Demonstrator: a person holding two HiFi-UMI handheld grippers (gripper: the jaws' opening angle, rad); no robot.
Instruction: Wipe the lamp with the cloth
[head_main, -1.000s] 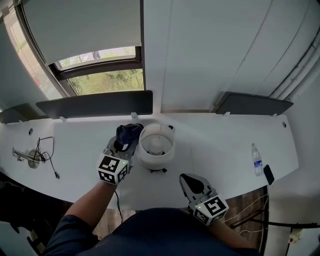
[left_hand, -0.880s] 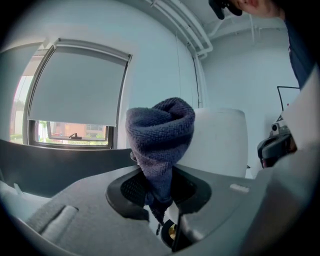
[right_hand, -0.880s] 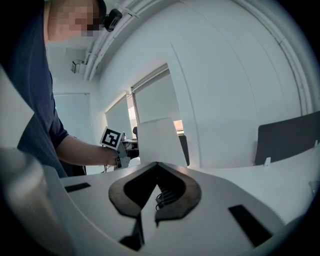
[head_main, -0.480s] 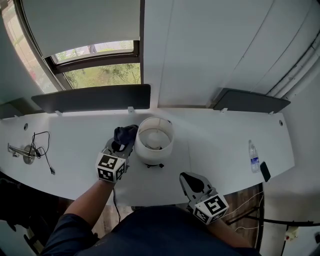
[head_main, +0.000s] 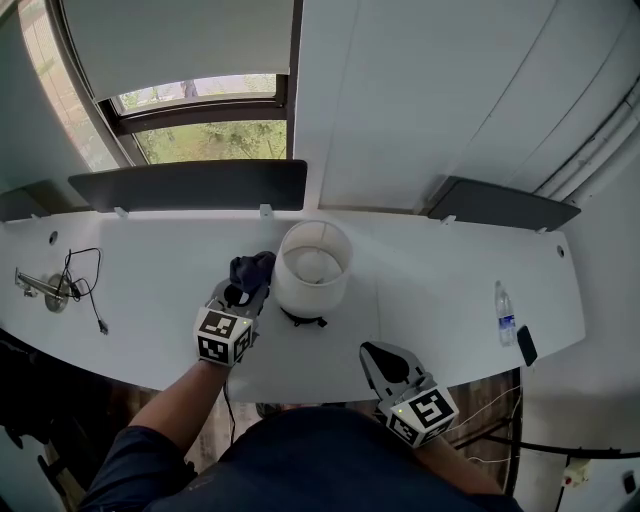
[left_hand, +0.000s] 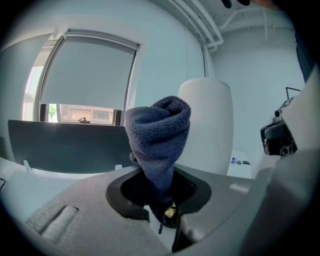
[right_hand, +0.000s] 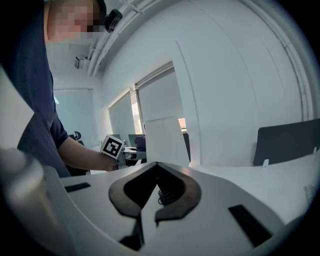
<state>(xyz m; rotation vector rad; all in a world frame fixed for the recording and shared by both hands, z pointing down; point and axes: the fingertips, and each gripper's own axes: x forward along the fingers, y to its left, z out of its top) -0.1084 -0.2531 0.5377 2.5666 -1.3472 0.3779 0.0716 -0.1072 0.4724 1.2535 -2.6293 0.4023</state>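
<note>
The wiping step is judged to be in hand. The cloth (head_main: 252, 268), a dark blue bundle, is clamped between the jaws of the left gripper (head_main: 243, 297), and its free end is held just left of the lamp (head_main: 312, 268), close against the white shade. Whether cloth and shade actually touch cannot be told. In the left gripper view the cloth is seen standing up out of the jaws, with the shade directly behind it.

The right gripper (head_main: 385, 362) is kept in front of the lamp and to its right, well apart from it. Its jaws are brought together with nothing between them.

For the next move, the cloth would need to be pressed lightly on the shade and drawn around or along it. The lamp is not being steadied, so light pressure is called for, or the shade could be tipped or the lamp pushed along the table (head_main: 450, 290). The free gripper could be used to brace the base.

The table is white, long and curved at its near edge. Far left of the lamp a cable (head_main: 85, 290) is lying; far right of it a bottle (head_main: 503, 313) and a dark phone (head_main: 527, 345) are seen. Behind the lamp dark panels (head_main: 190, 185) are mounted at the table's back edge, and above them a window (head_main: 200, 120) with a lowered blind is set in a white wall.
</note>
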